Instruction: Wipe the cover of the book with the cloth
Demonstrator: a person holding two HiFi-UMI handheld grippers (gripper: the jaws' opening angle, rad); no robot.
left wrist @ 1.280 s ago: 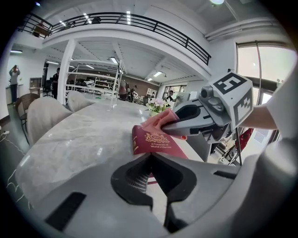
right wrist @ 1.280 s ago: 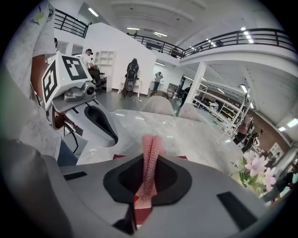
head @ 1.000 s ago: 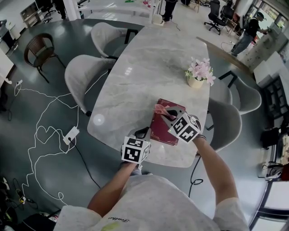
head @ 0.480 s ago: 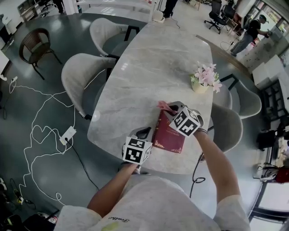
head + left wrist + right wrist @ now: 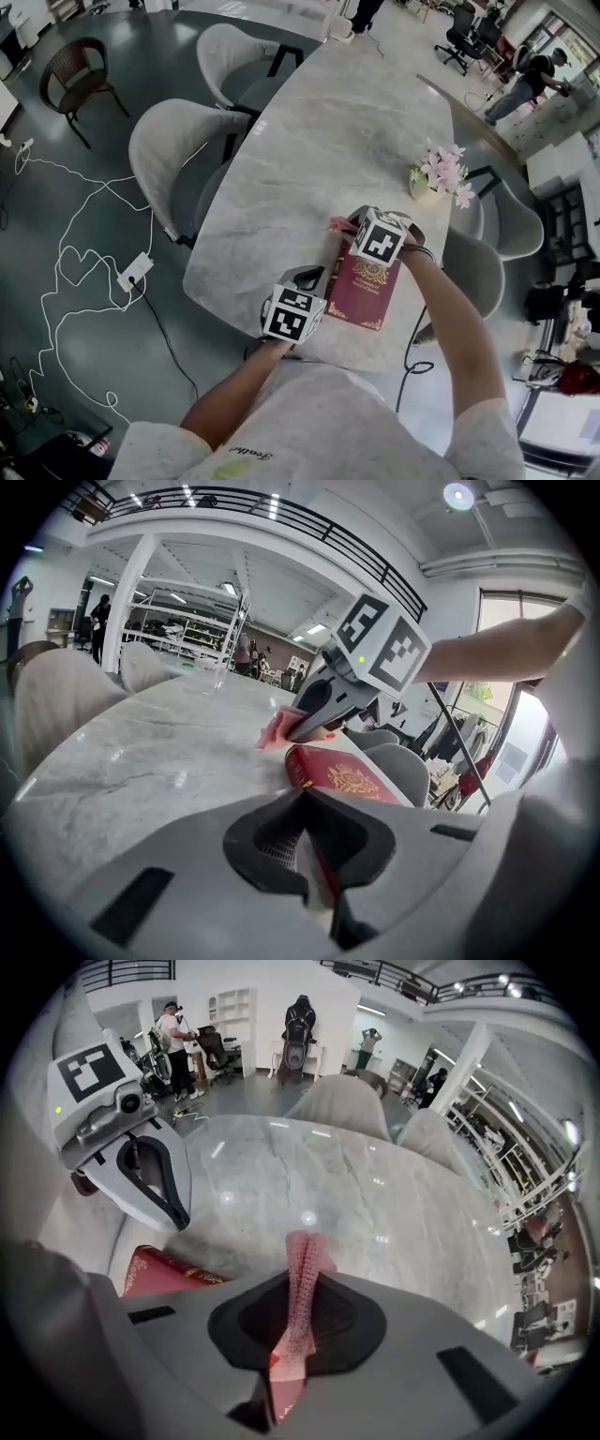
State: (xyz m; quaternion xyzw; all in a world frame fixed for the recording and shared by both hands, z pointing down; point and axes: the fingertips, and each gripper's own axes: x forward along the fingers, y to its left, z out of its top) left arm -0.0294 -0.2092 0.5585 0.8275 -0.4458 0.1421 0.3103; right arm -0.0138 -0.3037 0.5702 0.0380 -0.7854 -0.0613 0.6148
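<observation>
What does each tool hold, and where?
The left tool grips the red book by its near edge; the right tool pinches the pink cloth by a bunched part.

Marble table (image 5: pixel 319 141), pot of pink flowers (image 5: pixel 441 174) near its right edge. Grey chairs (image 5: pixel 178 150) along the left side, wicker chair (image 5: pixel 70 86) further off. White cables (image 5: pixel 70 281) and power strip (image 5: pixel 132 273) on floor.

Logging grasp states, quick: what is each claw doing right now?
Left claw: closed on the near edge of the book.
Right claw: closed on the pink cloth.
</observation>
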